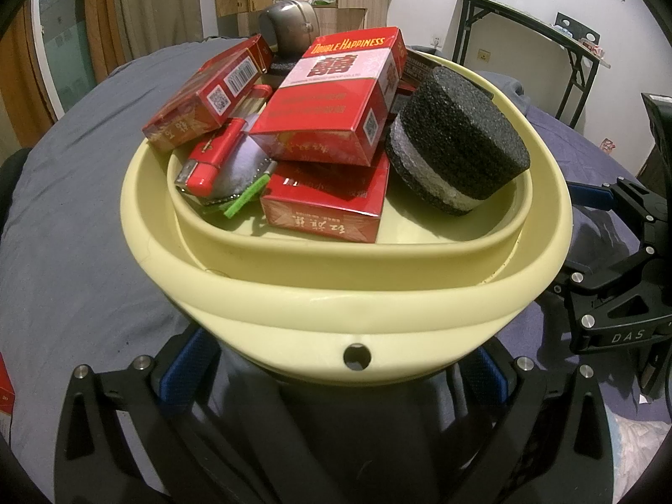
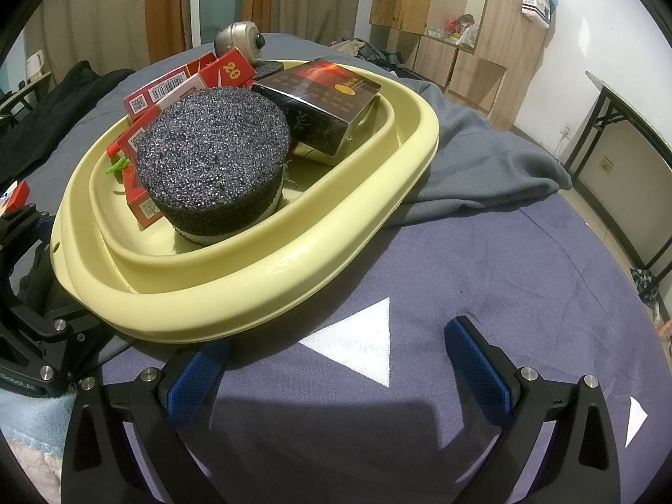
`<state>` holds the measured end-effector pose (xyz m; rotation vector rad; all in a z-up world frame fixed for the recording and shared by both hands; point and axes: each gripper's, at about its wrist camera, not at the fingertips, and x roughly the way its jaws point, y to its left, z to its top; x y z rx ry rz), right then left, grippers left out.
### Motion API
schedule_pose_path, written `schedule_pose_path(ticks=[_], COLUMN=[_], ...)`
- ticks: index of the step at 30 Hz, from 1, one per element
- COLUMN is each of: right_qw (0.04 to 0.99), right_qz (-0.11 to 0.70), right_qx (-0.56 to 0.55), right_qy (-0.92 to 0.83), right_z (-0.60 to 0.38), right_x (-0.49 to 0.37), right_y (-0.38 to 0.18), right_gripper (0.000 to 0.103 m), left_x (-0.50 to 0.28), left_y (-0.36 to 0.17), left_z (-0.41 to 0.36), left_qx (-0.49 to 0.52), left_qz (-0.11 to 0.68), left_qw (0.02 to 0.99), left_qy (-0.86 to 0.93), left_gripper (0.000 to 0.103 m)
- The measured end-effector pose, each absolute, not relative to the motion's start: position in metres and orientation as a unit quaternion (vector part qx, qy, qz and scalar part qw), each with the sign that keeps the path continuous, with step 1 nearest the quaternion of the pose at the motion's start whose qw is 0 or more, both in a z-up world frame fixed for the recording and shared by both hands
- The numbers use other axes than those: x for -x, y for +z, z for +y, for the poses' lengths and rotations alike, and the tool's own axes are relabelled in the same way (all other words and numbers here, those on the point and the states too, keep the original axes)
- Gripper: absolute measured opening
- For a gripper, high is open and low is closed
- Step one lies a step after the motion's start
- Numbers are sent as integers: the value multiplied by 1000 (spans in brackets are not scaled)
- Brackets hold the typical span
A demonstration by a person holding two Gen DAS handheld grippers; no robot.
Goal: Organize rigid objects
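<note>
While both claws gape, yellow basin (image 1: 344, 294) full, red boxes (image 1: 332, 96)

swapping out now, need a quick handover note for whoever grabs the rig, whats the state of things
Left gripper: open, fingers either side of the yellow basin near its rim hole, holding nothing.
Right gripper: open and empty over the purple cloth, left fingertip tucked under the basin's edge.
In the basin: red cigarette packs, black foam puck, dark box, red lighter, silver webcam at the far side.
Done: most things piled in the basin.
Left: a red pack lies outside on the bed; the pile is loose, so tidy if needed.
</note>
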<state>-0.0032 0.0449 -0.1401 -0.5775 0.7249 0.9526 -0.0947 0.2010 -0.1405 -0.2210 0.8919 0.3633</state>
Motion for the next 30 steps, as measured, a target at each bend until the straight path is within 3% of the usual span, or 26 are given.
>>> schedule_pose_path(ticks=[30], right_qw=[787], right_qz=[336], right_qx=[268], right_qy=[442], right_z=[45], right_x=[3], right_y=[-140], right_gripper=[103], left_x=[101], left_y=[-141], left_z=[203], left_qx=[106], left_qz=[428], left_qw=[880], left_qy=[175], left_gripper=[103])
